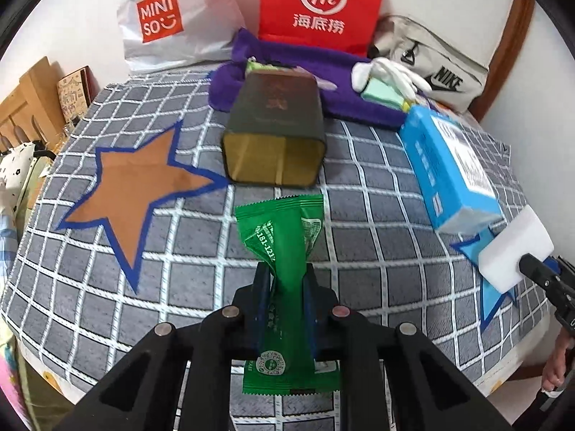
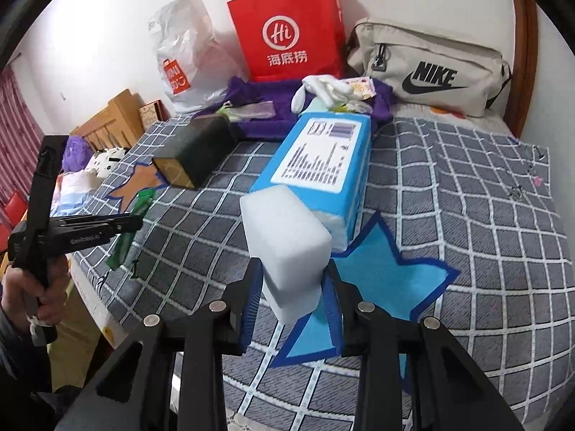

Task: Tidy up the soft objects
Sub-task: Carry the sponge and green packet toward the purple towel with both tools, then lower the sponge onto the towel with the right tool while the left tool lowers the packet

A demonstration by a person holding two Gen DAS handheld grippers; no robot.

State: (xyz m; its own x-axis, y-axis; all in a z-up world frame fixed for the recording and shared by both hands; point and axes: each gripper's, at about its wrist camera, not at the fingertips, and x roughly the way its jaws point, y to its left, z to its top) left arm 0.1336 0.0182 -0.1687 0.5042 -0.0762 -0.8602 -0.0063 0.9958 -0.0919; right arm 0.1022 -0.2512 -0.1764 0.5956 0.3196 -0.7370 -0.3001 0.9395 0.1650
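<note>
My left gripper (image 1: 284,273) is shut on a green snack packet (image 1: 284,237), held above the checked bedcover in front of the open mouth of a dark tin box (image 1: 275,127) lying on its side. The packet also shows edge-on in the right wrist view (image 2: 134,221). My right gripper (image 2: 293,273) is shut on a white sponge block (image 2: 285,240), held above a light blue star patch (image 2: 377,273). The sponge shows at the right of the left wrist view (image 1: 514,248). A brown star patch (image 1: 140,183) lies left of the tin.
A blue tissue pack (image 2: 323,165) lies beside the blue star. A purple towel (image 1: 309,82) at the back carries white gloves (image 1: 388,72) and small packets. A red paper bag (image 1: 320,3), a white Miniso bag (image 1: 169,18) and a beige Nike bag (image 2: 427,68) stand against the wall.
</note>
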